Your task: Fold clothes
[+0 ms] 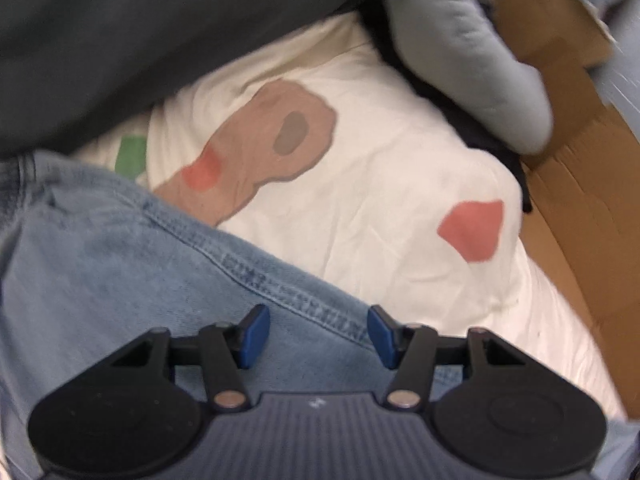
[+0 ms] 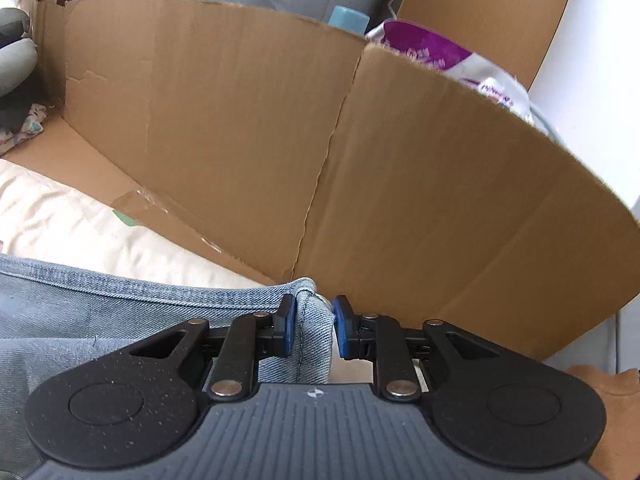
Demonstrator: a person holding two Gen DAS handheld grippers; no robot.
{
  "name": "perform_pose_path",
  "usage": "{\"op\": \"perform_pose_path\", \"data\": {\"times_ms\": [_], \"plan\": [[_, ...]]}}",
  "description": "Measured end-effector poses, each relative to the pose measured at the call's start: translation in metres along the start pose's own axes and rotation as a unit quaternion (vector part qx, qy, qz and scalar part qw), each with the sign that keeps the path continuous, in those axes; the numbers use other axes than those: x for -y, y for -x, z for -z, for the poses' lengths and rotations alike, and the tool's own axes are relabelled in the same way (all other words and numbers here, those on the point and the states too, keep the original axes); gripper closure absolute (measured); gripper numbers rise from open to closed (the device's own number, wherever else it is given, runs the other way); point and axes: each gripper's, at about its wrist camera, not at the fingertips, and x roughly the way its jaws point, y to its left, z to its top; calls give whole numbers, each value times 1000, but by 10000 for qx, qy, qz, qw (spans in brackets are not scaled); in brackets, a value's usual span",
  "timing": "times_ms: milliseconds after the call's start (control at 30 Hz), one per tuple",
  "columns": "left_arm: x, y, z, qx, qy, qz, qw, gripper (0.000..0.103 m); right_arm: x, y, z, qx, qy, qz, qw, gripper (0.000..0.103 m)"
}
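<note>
Left gripper: the left gripper hovers low over the jeans, its blue pads spread wide with bare denim showing between them and nothing gripped
Right gripper: the right gripper is closed narrow on a folded corner of the jeans, the hem edge standing up between the pads and reaching just past their tips
Jeans: light-blue denim lies across the lower part of both views, over a white printed cloth; a stitched seam runs diagonally just ahead of the left gripper
Edges: a cardboard box wall rises close in front of the right gripper, with a creased vertical fold running down to the pinched corner; in the left view cardboard borders the white cloth on the right
Open room: the white cloth stretches flat ahead of the left gripper; the right gripper has little space before the box wall
Hidden or unclear: a dark grey garment and a pale grey sleeve cover the far side of the left view, which is motion-blurred; most of the jeans is cut off by the frames; a purple-and-white bag is partly hidden behind the box wall
</note>
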Motion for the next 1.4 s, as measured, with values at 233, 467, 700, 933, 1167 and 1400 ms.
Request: {"op": "perform_pose_path", "data": {"times_ms": [233,467,700,933,1167,1400], "plan": [[-12,-15,-8,-182,624,77,9979,46,-2,-11,7,-127,-25,-39,9999,83],[-5,-25,-9,-237,728,-205,9969,49,-4,-25,14,-248,-26,-62,9997,82],[-1,-23,-12,-209,831,-528,9949,78,-6,-29,15,-266,-31,-12,9996,82],[-12,-7,-12,32,948,-130,9954,92,-6,-27,12,-196,-38,101,9997,82],[-16,-2,-15,180,1163,134,9930,95,-5,-26,1,-43,-90,294,9995,83],[-22,8,-25,448,1388,539,9878,97,-5,-24,-11,217,-141,422,9988,83]]}}
